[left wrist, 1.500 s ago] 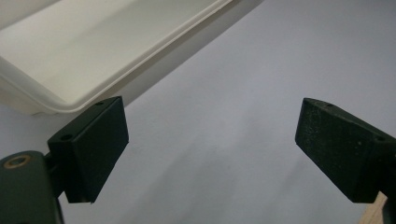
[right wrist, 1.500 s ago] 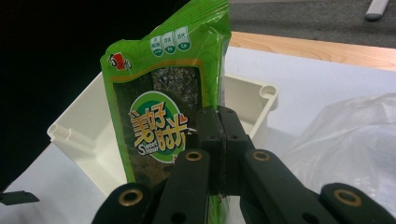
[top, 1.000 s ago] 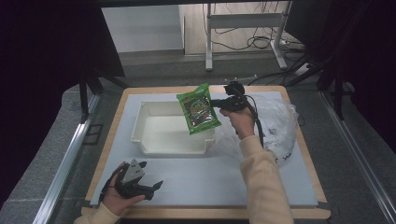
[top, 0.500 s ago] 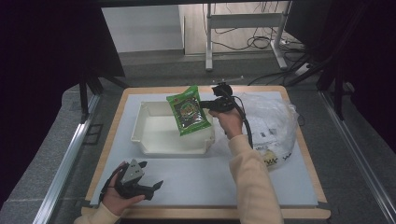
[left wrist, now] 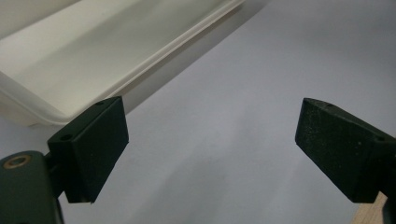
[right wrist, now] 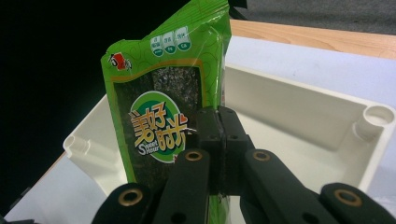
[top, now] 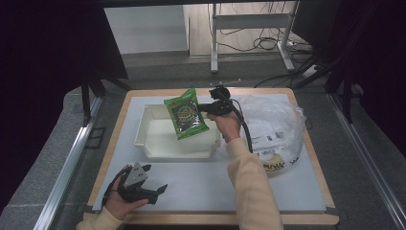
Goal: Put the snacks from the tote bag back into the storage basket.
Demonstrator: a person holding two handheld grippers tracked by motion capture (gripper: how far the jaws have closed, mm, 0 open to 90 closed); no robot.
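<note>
A green snack packet hangs over the white tray, gripped at its right edge by my right gripper, which is shut on it. In the right gripper view the packet stands upright above the tray's hollow. My left gripper rests low on the grey mat near the table's front left edge, its jaws wide open with nothing between them. The tray's near wall lies just beyond its left jaw.
A clear plastic bag with printed packets inside lies right of the tray. A grey mat covers the wooden table. A cable trails from the right gripper along the forearm. Dark floor and a metal rail flank the left side.
My right gripper has carried the green packet leftward from the tray's right end to over its middle. The left gripper has stayed still.
</note>
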